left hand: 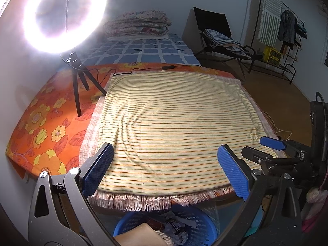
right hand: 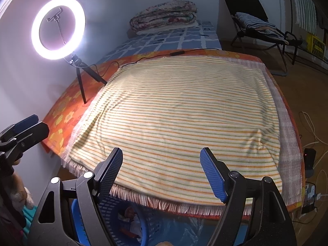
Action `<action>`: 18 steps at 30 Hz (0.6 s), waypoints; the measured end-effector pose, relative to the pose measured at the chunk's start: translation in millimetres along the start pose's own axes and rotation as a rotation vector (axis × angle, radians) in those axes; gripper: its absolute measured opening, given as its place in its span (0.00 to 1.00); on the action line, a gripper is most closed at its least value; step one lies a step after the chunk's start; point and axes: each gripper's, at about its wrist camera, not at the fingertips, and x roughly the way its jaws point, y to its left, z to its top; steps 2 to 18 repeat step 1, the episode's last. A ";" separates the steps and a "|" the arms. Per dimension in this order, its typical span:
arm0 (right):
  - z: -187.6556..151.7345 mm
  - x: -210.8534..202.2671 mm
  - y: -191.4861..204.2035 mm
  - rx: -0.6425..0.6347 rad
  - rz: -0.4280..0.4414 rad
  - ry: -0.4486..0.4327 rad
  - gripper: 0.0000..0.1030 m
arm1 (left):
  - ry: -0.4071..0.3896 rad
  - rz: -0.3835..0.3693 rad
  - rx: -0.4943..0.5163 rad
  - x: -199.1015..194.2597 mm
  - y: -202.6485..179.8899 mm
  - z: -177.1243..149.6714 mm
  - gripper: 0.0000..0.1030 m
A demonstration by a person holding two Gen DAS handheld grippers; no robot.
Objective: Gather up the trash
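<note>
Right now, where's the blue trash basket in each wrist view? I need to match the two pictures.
Left wrist: the blue basket sits bottom centre, below the cloth's fringe, between the open left gripper fingers.
Right wrist: it is bottom left, below the fringe, partly hidden by the open right gripper frame.
Shared landmark: the ring light, upper left in both.
</note>
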 end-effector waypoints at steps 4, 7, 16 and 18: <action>0.2 0.1 -0.3 0.000 -0.001 0.000 0.75 | 0.000 0.002 0.000 0.3 0.0 -0.2 1.00; 0.2 0.1 -0.3 0.000 -0.001 0.000 0.75 | 0.000 0.002 0.000 0.3 0.0 -0.2 1.00; 0.2 0.1 -0.3 0.000 -0.001 0.000 0.75 | 0.000 0.002 0.000 0.3 0.0 -0.2 1.00; 0.2 0.1 -0.3 0.000 -0.001 0.000 0.75 | 0.000 0.002 0.000 0.3 0.0 -0.2 1.00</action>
